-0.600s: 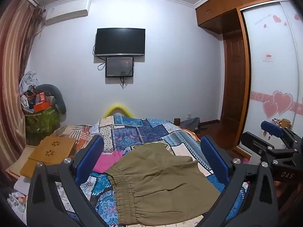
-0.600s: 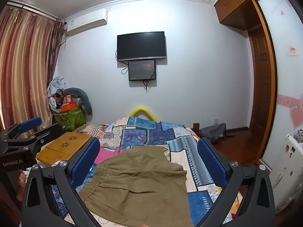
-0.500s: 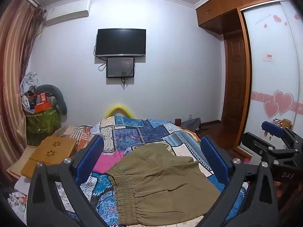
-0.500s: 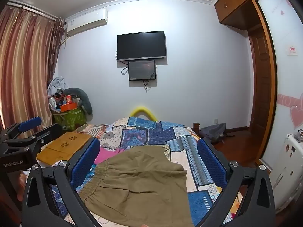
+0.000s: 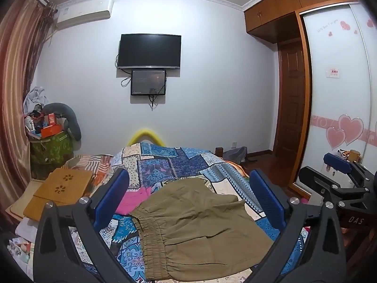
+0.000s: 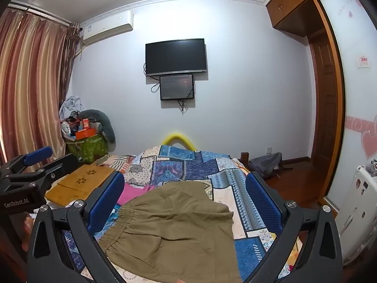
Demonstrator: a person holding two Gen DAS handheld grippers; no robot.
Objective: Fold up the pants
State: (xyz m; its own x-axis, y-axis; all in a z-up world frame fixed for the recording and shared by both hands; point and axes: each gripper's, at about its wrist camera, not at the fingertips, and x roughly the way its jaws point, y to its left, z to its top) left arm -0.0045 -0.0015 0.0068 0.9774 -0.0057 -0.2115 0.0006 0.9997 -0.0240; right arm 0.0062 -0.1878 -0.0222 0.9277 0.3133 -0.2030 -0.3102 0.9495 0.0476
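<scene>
Both sets of jaws stand wide open and hold nothing. The left gripper (image 5: 188, 202) hovers above the near part of the bed (image 5: 174, 162), its blue pads framing the olive pants (image 5: 200, 226) without touching them. The right gripper (image 6: 186, 202) hangs likewise over the same garment (image 6: 174, 231), its pads spread to either side and clear of the cloth. Each gripper also shows at the edge of the other's view, the right gripper (image 5: 339, 179) at the right and the left gripper (image 6: 30, 165) at the left.

The pants lie bunched on the patchwork quilt (image 6: 188, 165) near the bed's near edge, the elastic waistband toward the left side. A pink garment (image 5: 134, 198) lies just beside them toward the left edge of the bed, partly behind the left pad. A wooden lap tray (image 5: 61, 188) sits at the bed's left side.

On the far wall hang a television (image 5: 149, 50) and a smaller screen (image 5: 148, 82) under it, with an air conditioner (image 5: 84, 11) high to the left. Striped curtains (image 6: 28, 82) cover the left wall; a wardrobe with heart decals (image 5: 341, 94) fills the right.

The near end of the pants is cut off by the bottom of both views, so their full shape cannot be told.
</scene>
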